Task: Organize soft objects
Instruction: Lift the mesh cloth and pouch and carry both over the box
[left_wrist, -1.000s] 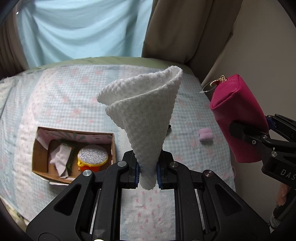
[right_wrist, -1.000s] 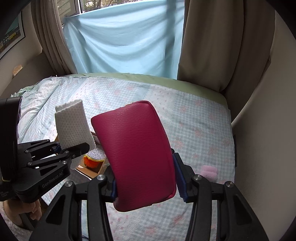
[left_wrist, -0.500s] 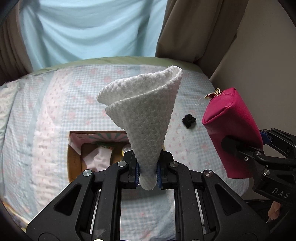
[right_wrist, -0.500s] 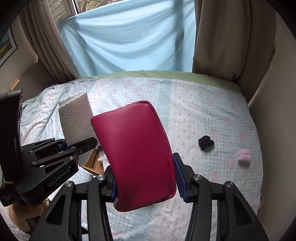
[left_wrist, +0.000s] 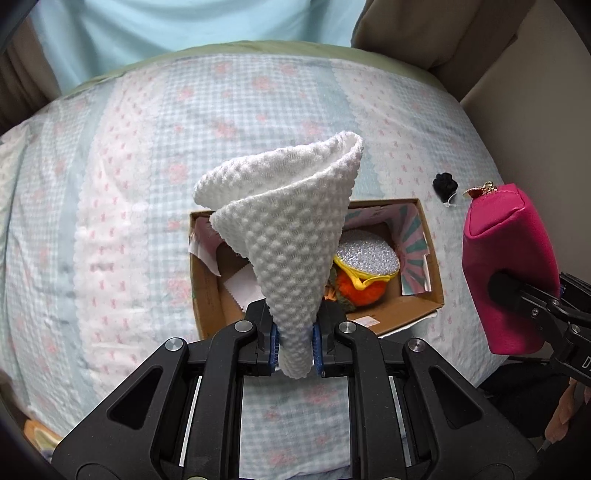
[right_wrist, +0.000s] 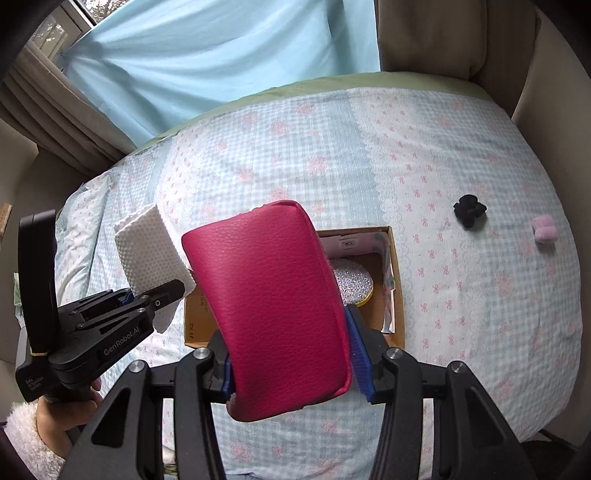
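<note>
A bed (right_wrist: 461, 155) under a blue-checked, pink-bowed cover fills both views. On it sits an open cardboard box (left_wrist: 430, 299); only the left wrist view looks into it, showing an orange-and-yellow plush with a glittery silver top (left_wrist: 367, 254) and a white cloth scrap. Only the right wrist view shows the small pink fluffy piece (right_wrist: 543, 229) lying right of the black scrunchie (right_wrist: 469, 210), both on the cover well right of the box.

The right gripper (right_wrist: 291, 365) points steeply down above the box, its blue pads clamped on the magenta pouch (right_wrist: 269, 306). The left gripper (left_wrist: 295, 349), just beside it and equally steep, pinches a rolled white waffle cloth (left_wrist: 288, 236) over the box. A hand in a fleecy cuff (right_wrist: 62, 417) grips its handle.
</note>
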